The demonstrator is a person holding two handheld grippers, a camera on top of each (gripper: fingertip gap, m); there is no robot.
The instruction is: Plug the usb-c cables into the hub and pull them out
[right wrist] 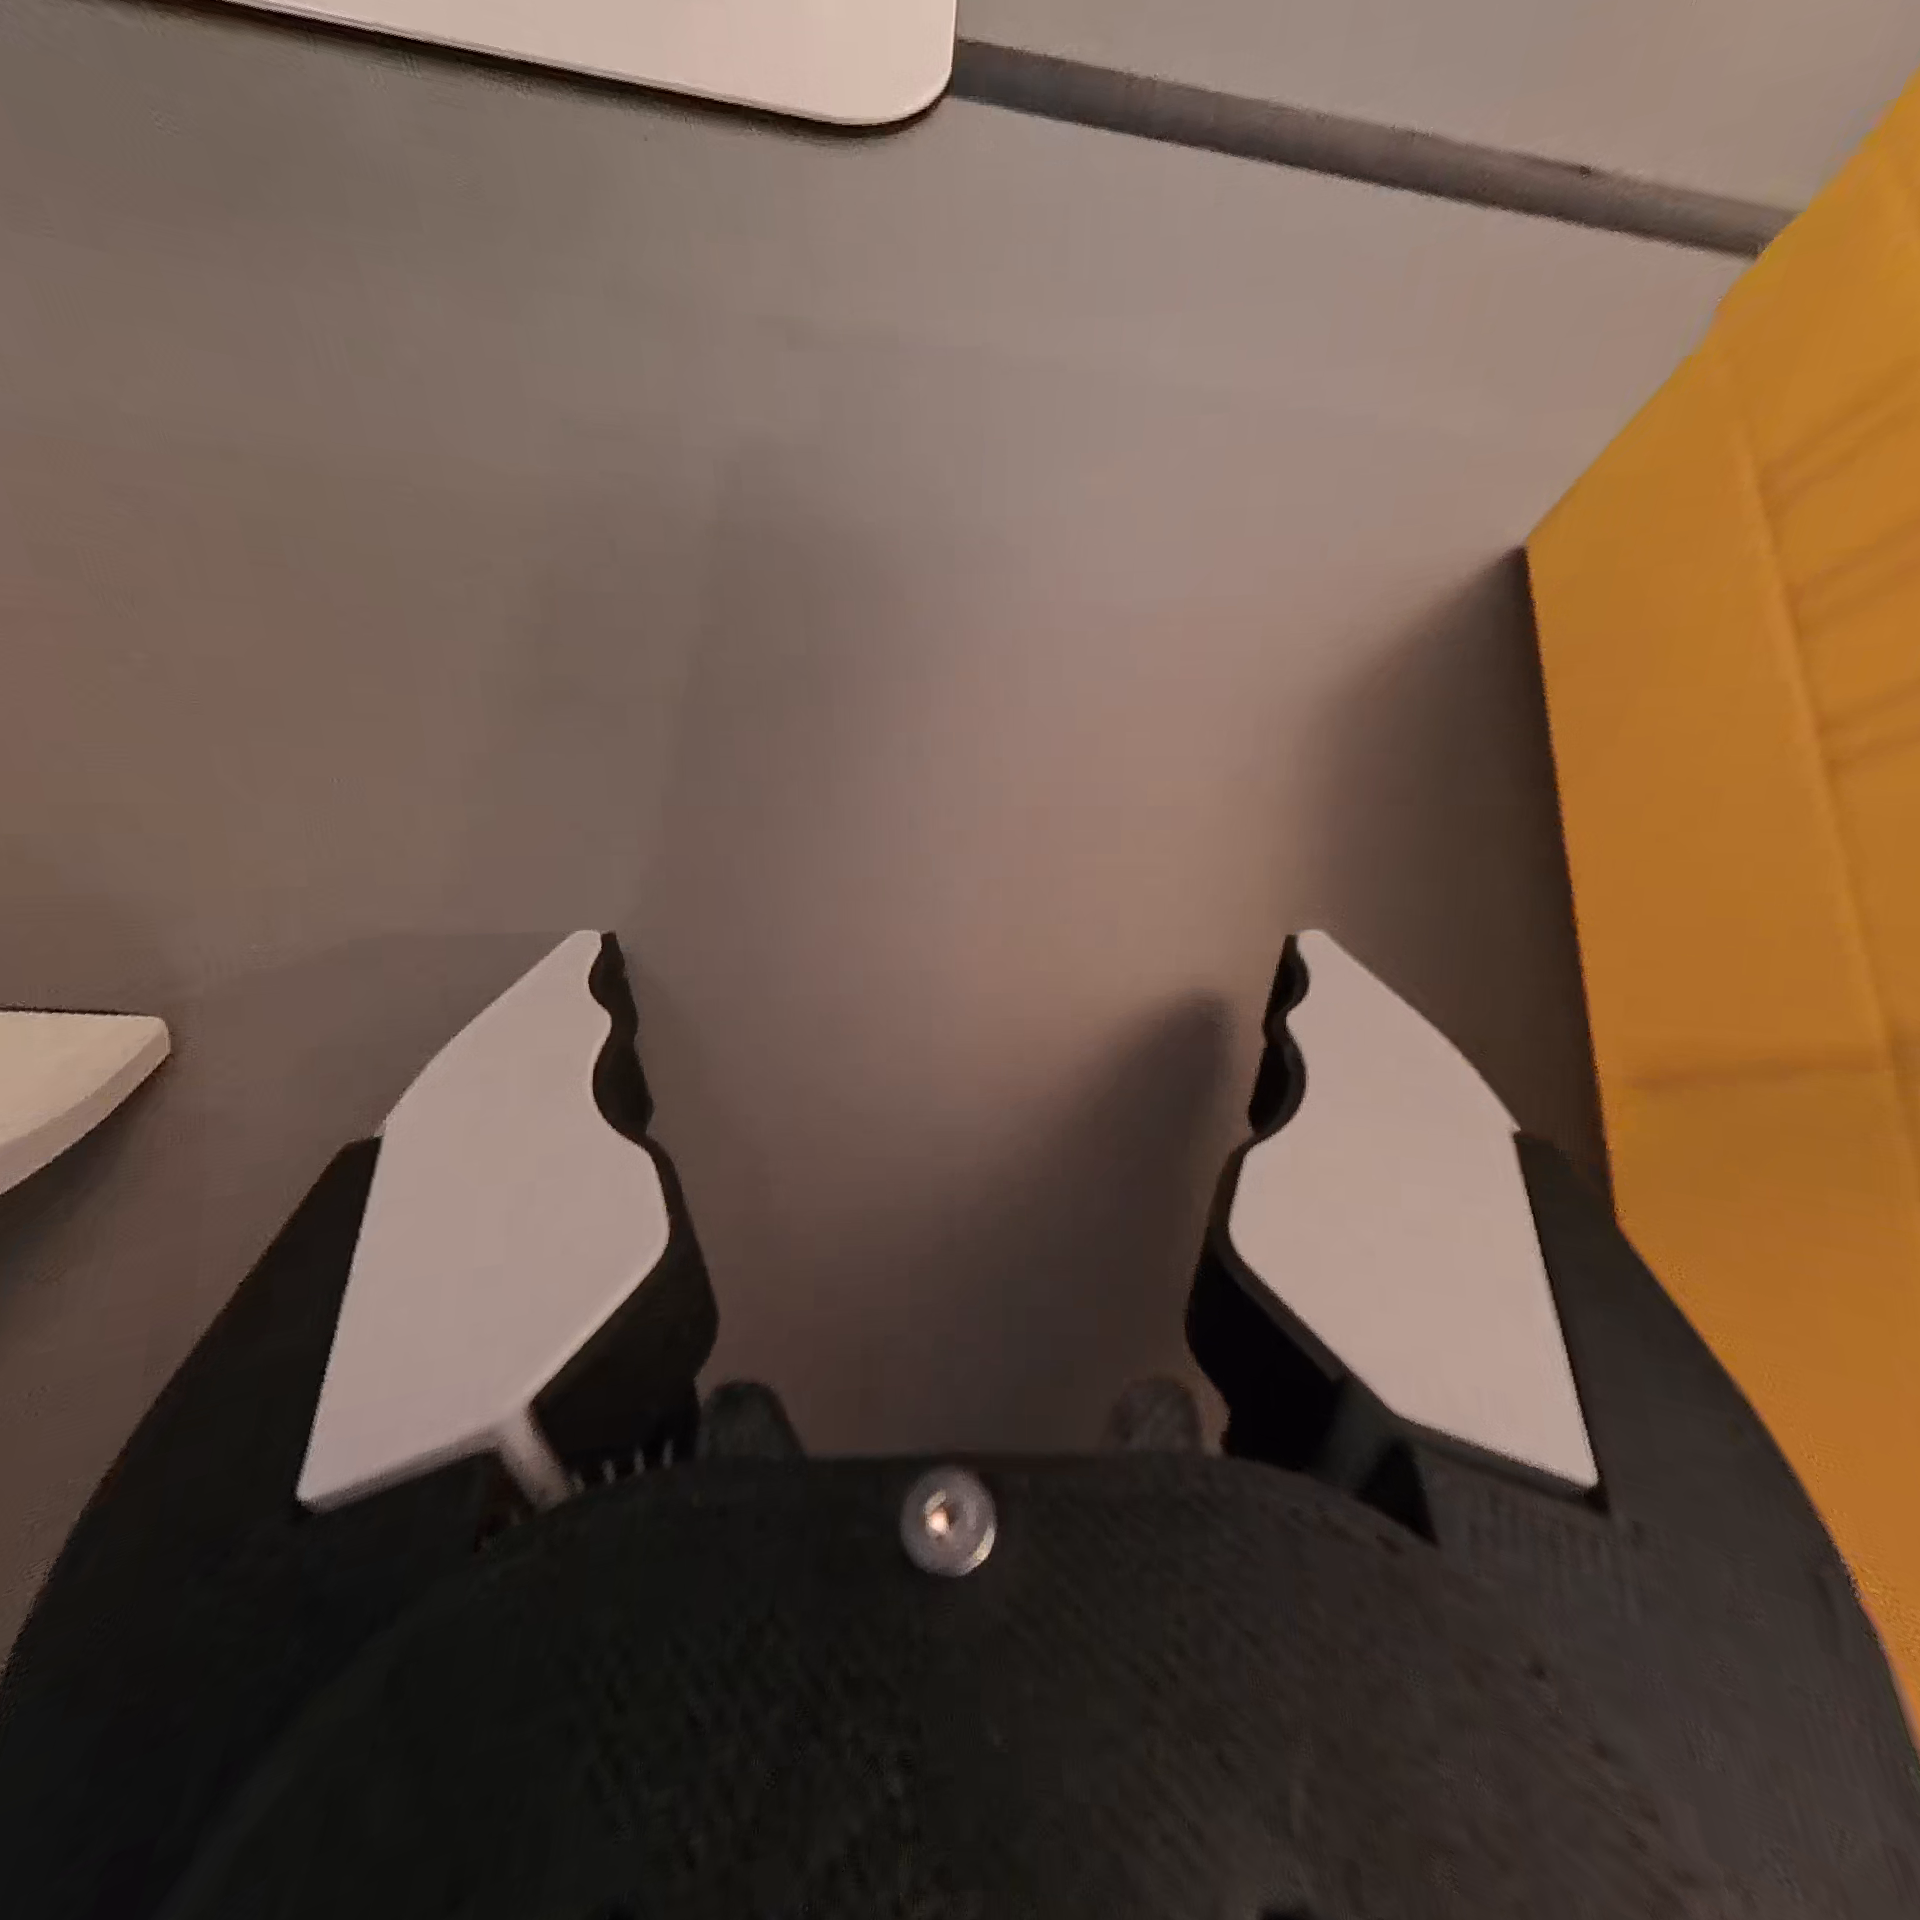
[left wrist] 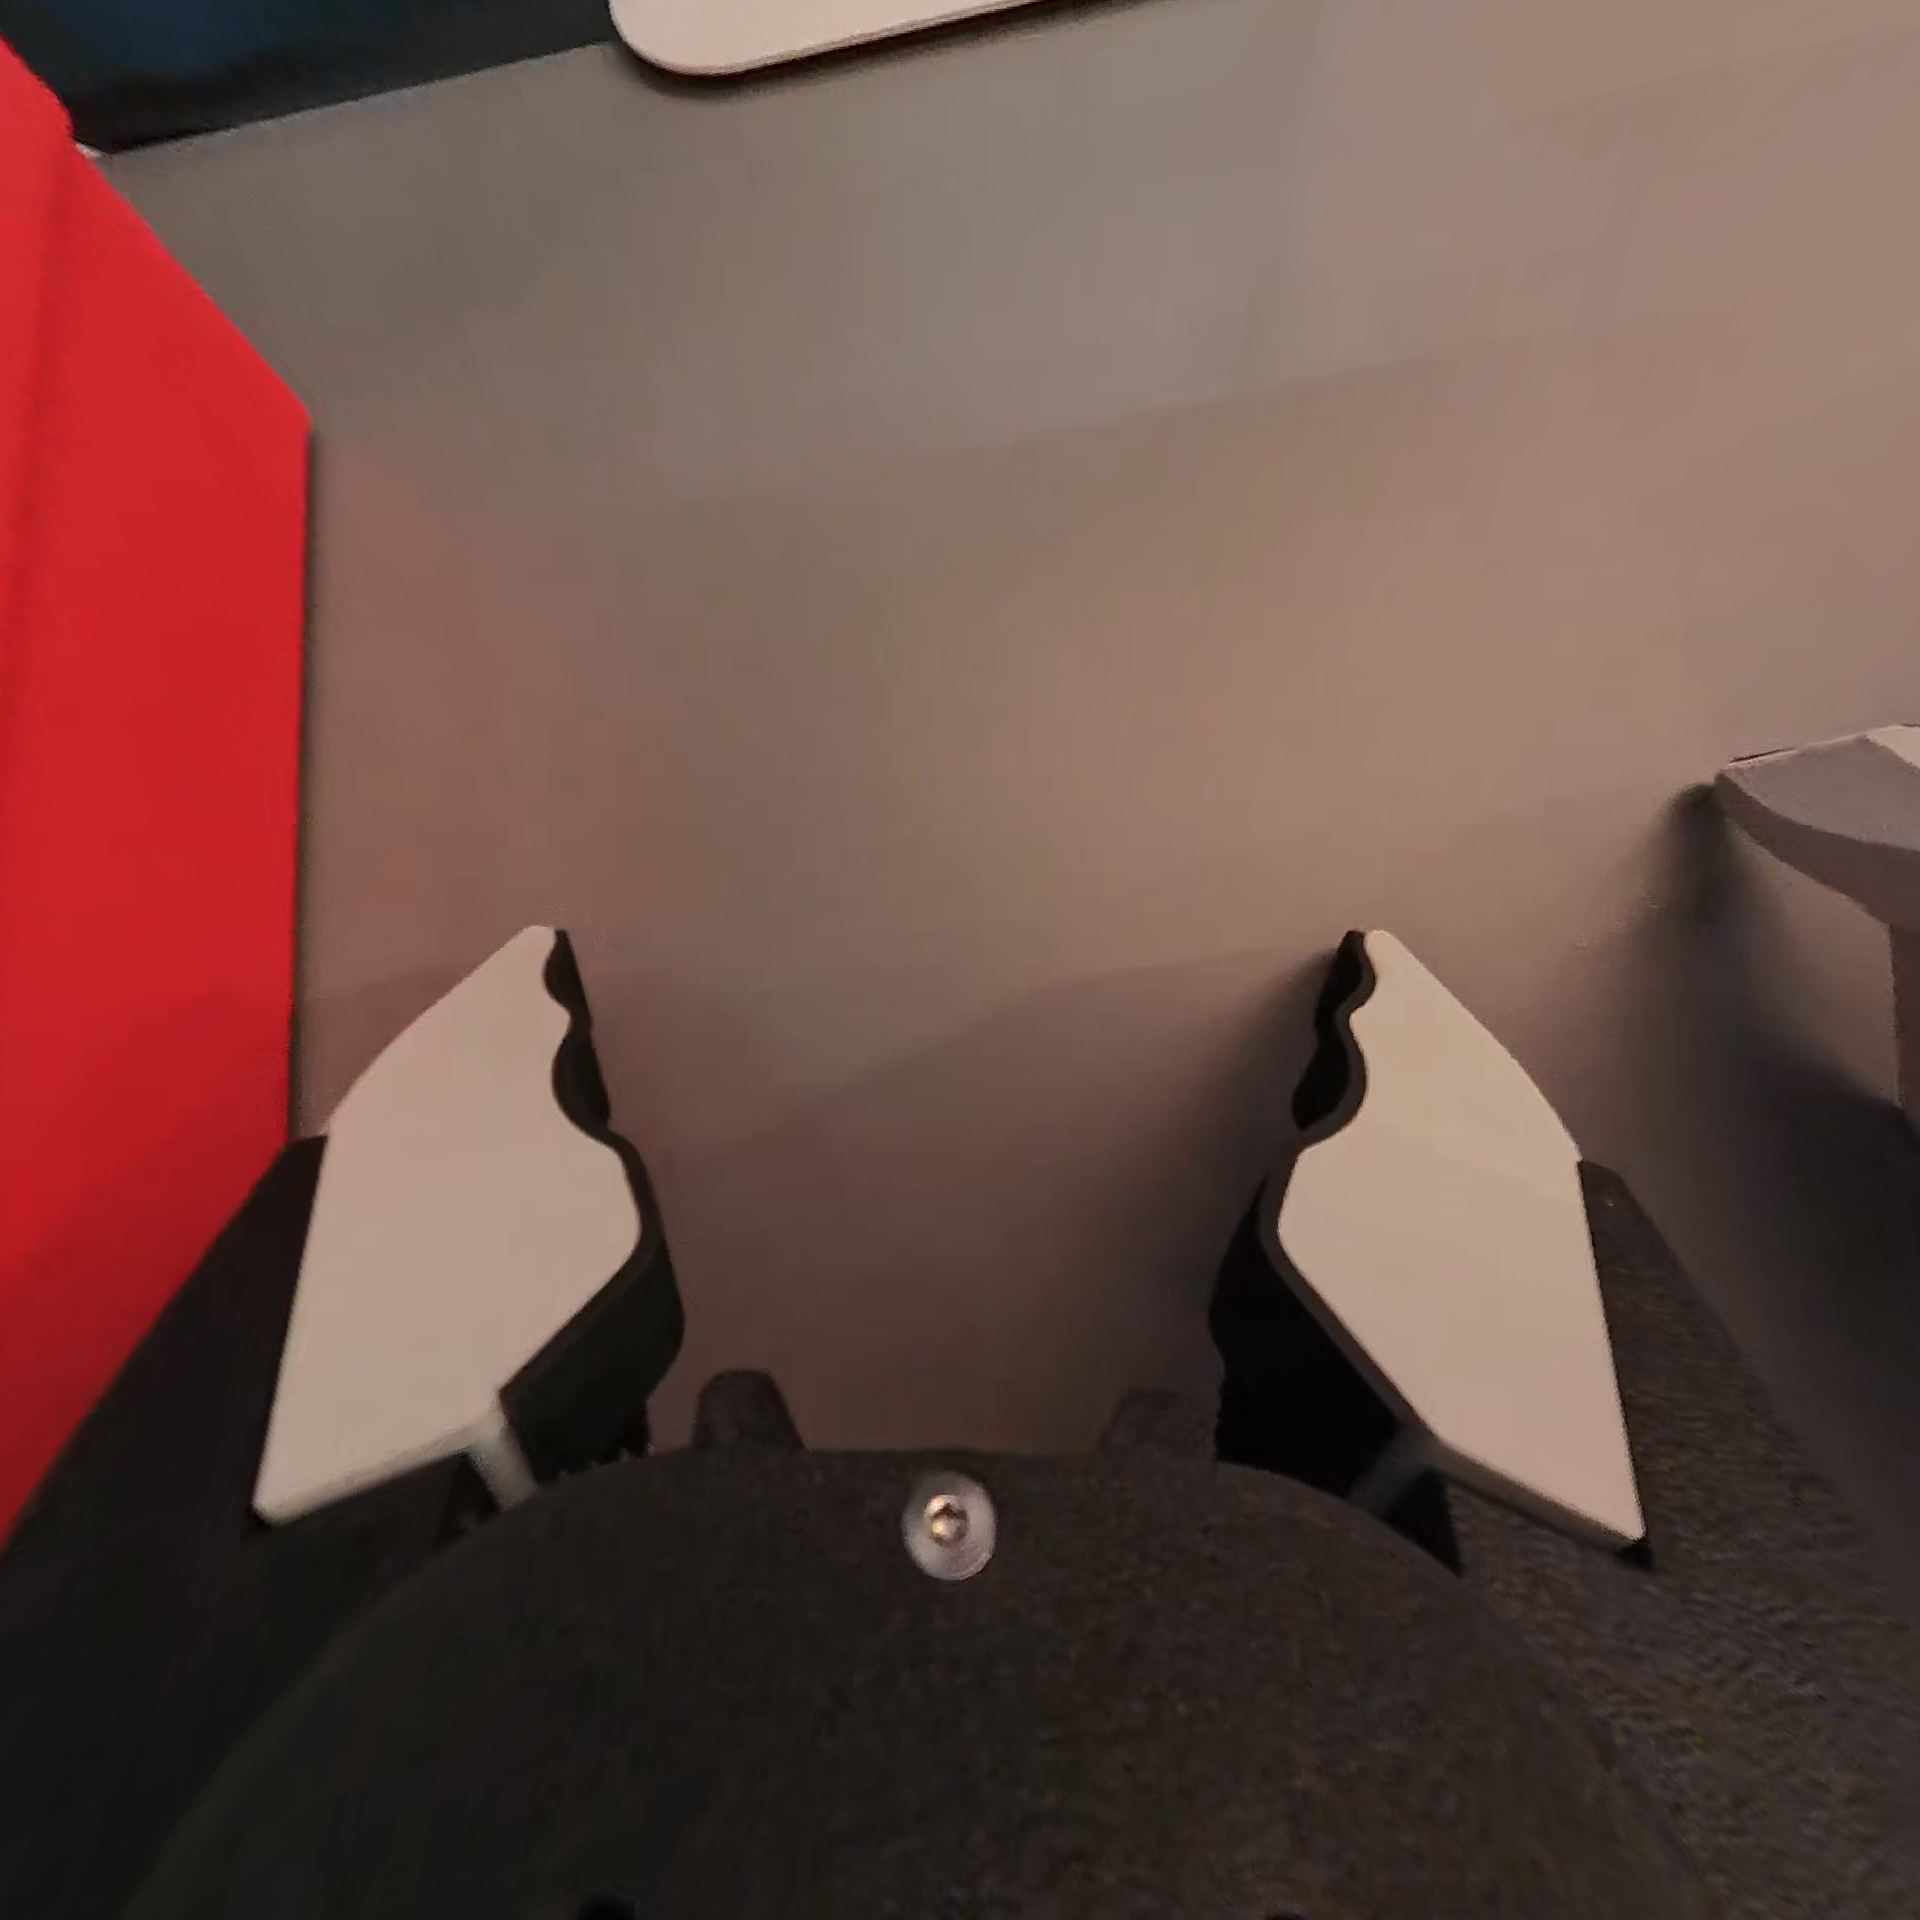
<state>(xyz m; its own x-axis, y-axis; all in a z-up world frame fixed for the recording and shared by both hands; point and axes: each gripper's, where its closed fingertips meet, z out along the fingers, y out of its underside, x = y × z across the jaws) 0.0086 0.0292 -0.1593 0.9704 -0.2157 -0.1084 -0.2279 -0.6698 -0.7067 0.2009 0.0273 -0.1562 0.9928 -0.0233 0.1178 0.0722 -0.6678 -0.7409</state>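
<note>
Hub and cables: can't spot either in these 2 views, so no telling where they sit. Both cameras mostly catch bare grey tabletop (left wrist: 1039, 520).

Left gripper (left wrist: 956, 940) has its fingers (left wrist: 468, 1195) spread wide, only bare tabletop between them, nothing pinched. A red block (left wrist: 125, 623) stands along the left side of that view, just beside the left finger. A white flat thing with a rounded corner (left wrist: 810, 31) lies up at the far edge, well apart from the fingers. At the right edge of the view a grey piece (left wrist: 1839, 821) pokes in, probably part of the other gripper, but it's too cut off to say.

Right gripper (right wrist: 951, 940) is the same story: fingers (right wrist: 499, 1247) wide apart, bare tabletop between them. A yellow box (right wrist: 1745, 727) stands on the right side, near the right finger. The white flat thing (right wrist: 727, 52) shows at the far edge here too, and a dark strip (right wrist: 1351, 135) runs along the tabletop's far edge. A pale tip (right wrist: 62, 1070) sticks in from the left, likely the left gripper's finger.
</note>
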